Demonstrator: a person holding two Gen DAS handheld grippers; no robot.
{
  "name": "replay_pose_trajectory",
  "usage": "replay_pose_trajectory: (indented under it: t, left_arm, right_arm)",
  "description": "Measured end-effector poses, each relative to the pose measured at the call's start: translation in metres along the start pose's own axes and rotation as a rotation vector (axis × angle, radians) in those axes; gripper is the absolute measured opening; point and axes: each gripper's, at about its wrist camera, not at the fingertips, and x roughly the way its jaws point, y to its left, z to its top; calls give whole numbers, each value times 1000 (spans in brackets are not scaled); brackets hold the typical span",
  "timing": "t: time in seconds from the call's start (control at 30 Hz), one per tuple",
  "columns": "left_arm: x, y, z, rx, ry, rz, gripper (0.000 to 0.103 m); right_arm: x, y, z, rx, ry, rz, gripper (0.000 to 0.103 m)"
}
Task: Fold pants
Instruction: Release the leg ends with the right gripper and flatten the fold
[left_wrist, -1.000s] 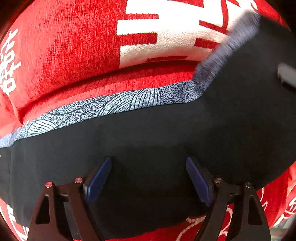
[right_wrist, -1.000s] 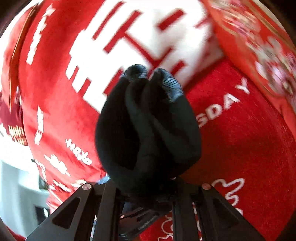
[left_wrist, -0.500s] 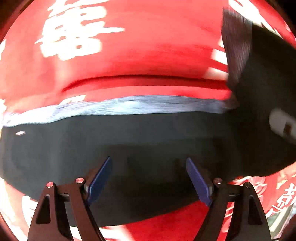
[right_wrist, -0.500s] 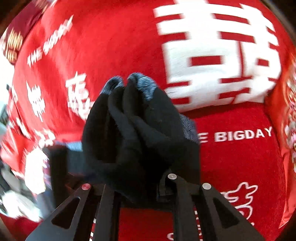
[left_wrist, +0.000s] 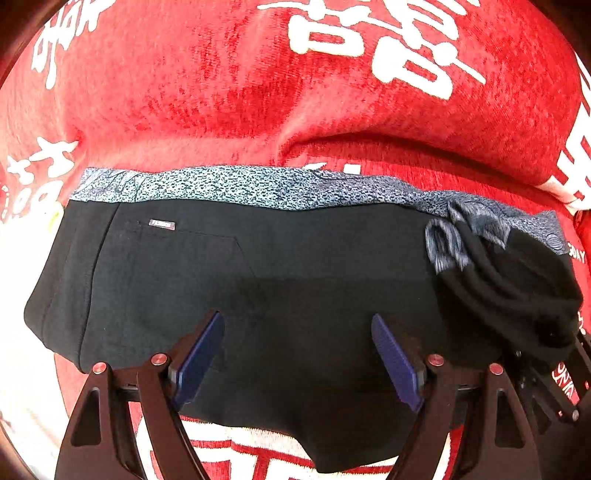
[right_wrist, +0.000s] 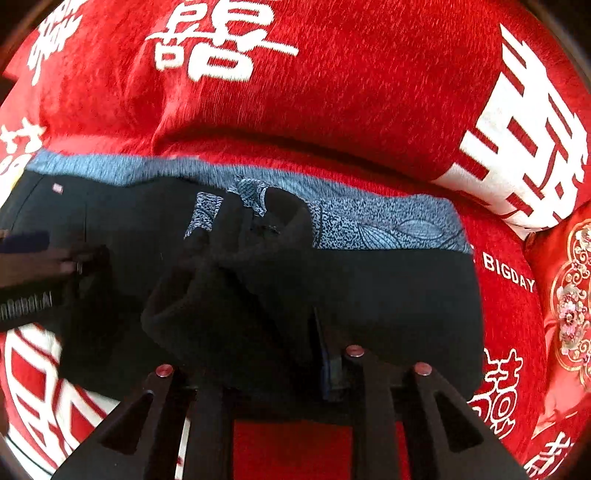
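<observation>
Black pants (right_wrist: 388, 295) hide right tongs' (right_wrist: 258, 354) tips.

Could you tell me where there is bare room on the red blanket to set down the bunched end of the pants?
The red blanket lies bare beyond the grey patterned waistband, up to the white characters. In the right wrist view a narrower strip is free right of the pants, by the BIGDAY lettering. It is crowded on the pants, where the left gripper hovers open and the right gripper has just been opening around the bunched cloth.

so the right gripper (right_wrist: 258, 343) swung its bunched-up handful of the black pants (left_wrist: 295, 280) over onto the flat part, next to the left gripper (left_wrist: 297, 354), and its jaws have just been opening with the bunch between them
</observation>
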Motion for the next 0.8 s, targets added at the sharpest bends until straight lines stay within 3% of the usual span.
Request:
replay_pose_trajectory:
  t: [0.03,0.07,0.17,0.27,0.37,0.5,0.67,0.8]
  left_arm:
    - [-1,-6,6,-4,1,-8,83]
    - [-3,-6,6,-2,-1,-15,83]
    - [-17,-14,7,13,-13,-17,83]
    - [-17,-13,8,4,-2,-23,83]
    - [-26,-10,9,-5,4,-56,83]
    - [-44,-20,13,32,3,-148,83]
    - [-52,-59,16,115,71,-354,83]
    - [-45,-95,11,196,111,-394,83]
  right_arm:
    - [0,1,6,8,0,0,26]
    - [-2,4,13,16,0,10,33]
    - [-14,18,14,-53,-16,102,71]
    - [-39,29,-2,-159,-74,177,71]
    - [-63,13,-9,-152,-119,291,71]
    - [-68,-50,-19,57,-75,328,71]
    - [-53,-129,-37,308,18,278,71]
    - [-40,-166,-46,420,60,296,71]
